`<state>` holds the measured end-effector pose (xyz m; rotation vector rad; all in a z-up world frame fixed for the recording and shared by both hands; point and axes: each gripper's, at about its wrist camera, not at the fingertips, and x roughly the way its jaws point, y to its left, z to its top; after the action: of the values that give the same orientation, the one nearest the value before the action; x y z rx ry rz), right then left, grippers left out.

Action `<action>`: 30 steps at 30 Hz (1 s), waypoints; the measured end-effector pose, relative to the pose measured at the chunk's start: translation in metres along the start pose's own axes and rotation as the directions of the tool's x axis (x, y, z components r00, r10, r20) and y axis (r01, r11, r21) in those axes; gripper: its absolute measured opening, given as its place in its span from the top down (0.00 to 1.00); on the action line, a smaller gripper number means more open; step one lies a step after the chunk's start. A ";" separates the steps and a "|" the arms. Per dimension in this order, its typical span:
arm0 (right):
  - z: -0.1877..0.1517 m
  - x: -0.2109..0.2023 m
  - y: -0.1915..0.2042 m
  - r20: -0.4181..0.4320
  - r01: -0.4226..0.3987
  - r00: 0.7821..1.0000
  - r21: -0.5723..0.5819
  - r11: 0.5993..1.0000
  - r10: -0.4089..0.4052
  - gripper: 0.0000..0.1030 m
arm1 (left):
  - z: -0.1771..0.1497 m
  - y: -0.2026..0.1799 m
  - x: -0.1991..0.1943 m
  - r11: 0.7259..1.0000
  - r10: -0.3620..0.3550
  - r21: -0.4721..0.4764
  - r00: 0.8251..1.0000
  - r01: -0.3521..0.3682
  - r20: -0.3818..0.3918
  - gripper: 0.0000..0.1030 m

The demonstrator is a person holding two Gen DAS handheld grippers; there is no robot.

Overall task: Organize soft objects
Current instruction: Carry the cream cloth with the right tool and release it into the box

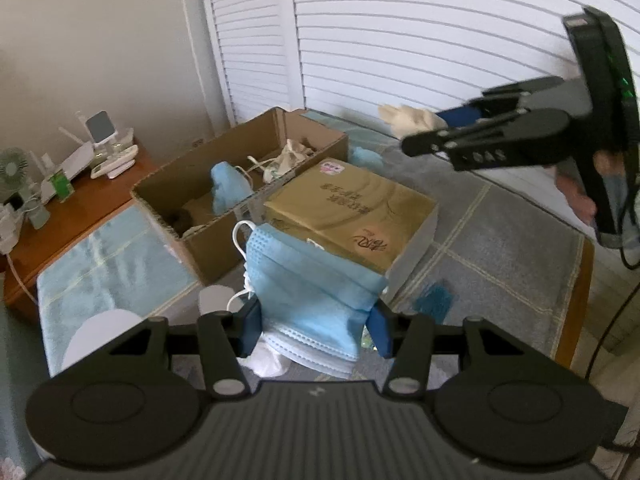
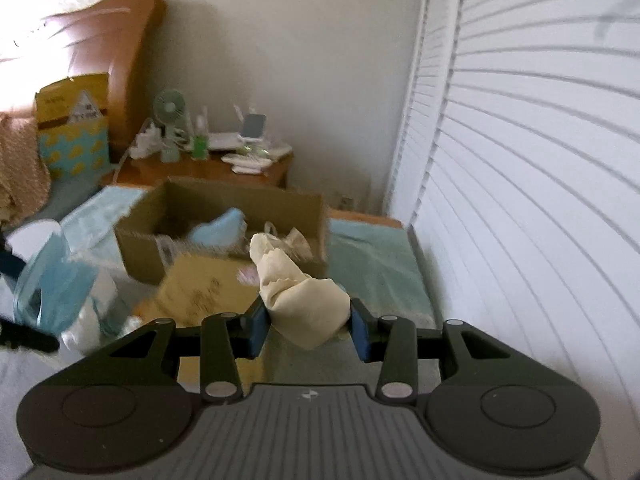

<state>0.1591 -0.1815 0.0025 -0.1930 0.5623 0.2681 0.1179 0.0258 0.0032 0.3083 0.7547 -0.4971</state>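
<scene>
Left wrist view: cardboard box [image 1: 240, 168], at the bed's far edge by the nightstand, already holds a blue mask and cream cloths; task judged partly done. Left claw [image 1: 316, 326] pinches a stack of blue face masks [image 1: 312, 280], pleated, limp, ear loops trailing. Right claw [image 2: 308, 330] pinches a cream cloth [image 2: 304, 300], crumpled and soft, above the tissue pack [image 1: 348, 212]. Both loads remain outside the box.

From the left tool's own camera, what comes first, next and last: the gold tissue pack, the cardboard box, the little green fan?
1. Gold tissue pack, just ahead of the left tool.
2. Cardboard box, behind it, leftward.
3. Green fan, far left on the wooden nightstand.
</scene>
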 end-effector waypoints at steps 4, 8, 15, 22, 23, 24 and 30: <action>0.022 0.011 0.007 0.014 -0.034 0.999 -0.023 0.999 0.034 0.55 | -0.001 0.000 -0.012 1.000 0.021 -0.019 0.999 -0.021 0.024 0.49; 0.045 0.029 0.012 0.020 -0.052 0.998 -0.054 0.997 0.053 0.55 | -0.002 -0.001 -0.018 0.999 0.022 -0.031 0.999 -0.021 0.042 0.49; 0.086 0.084 0.017 -0.025 -0.078 0.997 -0.094 0.993 0.076 0.54 | 0.000 0.001 -0.024 0.998 0.035 -0.056 0.997 -0.032 0.064 0.49; 0.099 0.144 0.018 -0.113 -0.096 0.990 -0.119 0.988 0.083 0.54 | 0.004 0.002 -0.023 0.996 0.060 -0.075 0.996 -0.055 0.062 0.49; 0.099 0.148 0.018 -0.121 -0.099 0.989 -0.120 0.988 0.084 0.53 | 0.005 0.002 -0.022 0.996 0.062 -0.074 0.996 -0.057 0.061 0.49; 0.099 0.153 0.018 -0.126 -0.096 0.989 -0.124 0.988 0.081 0.47 | 0.006 0.001 -0.021 0.996 0.064 -0.073 0.996 -0.060 0.060 0.49; 0.097 0.143 0.006 -0.096 -0.100 0.991 -0.082 0.992 0.092 0.14 | 0.007 0.005 -0.018 0.995 0.064 -0.079 0.996 -0.059 0.057 0.49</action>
<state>0.3218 -0.1230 0.0044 -0.2636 0.6533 0.3792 0.1133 0.0326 0.0213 0.2431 0.7032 -0.4161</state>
